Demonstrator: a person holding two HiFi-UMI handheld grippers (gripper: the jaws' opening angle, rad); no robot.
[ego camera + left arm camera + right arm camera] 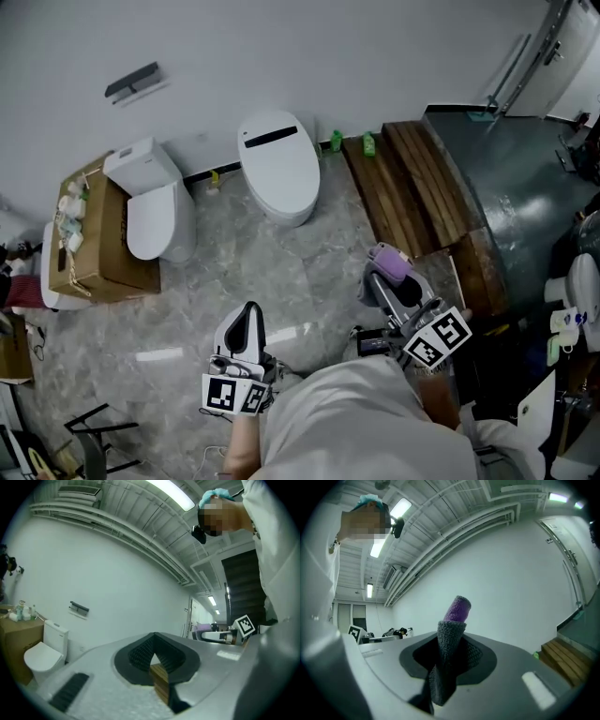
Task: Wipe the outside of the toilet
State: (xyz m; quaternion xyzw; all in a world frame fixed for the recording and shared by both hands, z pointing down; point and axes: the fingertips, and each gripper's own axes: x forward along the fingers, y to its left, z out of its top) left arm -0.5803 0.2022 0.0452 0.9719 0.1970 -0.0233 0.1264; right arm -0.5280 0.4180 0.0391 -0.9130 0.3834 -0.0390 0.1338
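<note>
Head view, looking down on a marbled floor [272,272]: two white toilets against the wall. On the left a tank toilet [155,211], lid down, just beside a cardboard box [98,248]. To its right an oval toilet [278,167], lid also down. Further right, wooden steps [412,187], with two green bottles [335,142] by their far end at the wall. Both toilets well apart from the grippers, neither touched.

Low in the same view, the left gripper [249,314] pointing toward the toilets. Beside it the right gripper [392,272], tipped with a purple bundle. Grip hard to judge from up there.

Left gripper view: jaws of the left gripper [154,641] pressed together at the tips, grasping nothing, only a sliver of brown in the gap lower down. Beyond them, the tank toilet [43,656] and the box [14,641] at far left, with a dark wall bracket [78,608] above. Oval toilet outside this frame.

Right gripper view: right gripper [449,648] clenched on a cloth [449,639], grey towelling wrapped round a purple roll poking up past the jaw tips. Grey part plain only here; from above, mostly the purple. Steps [562,656] at lower right, bare white wall behind. Neither toilet in this frame.
</note>
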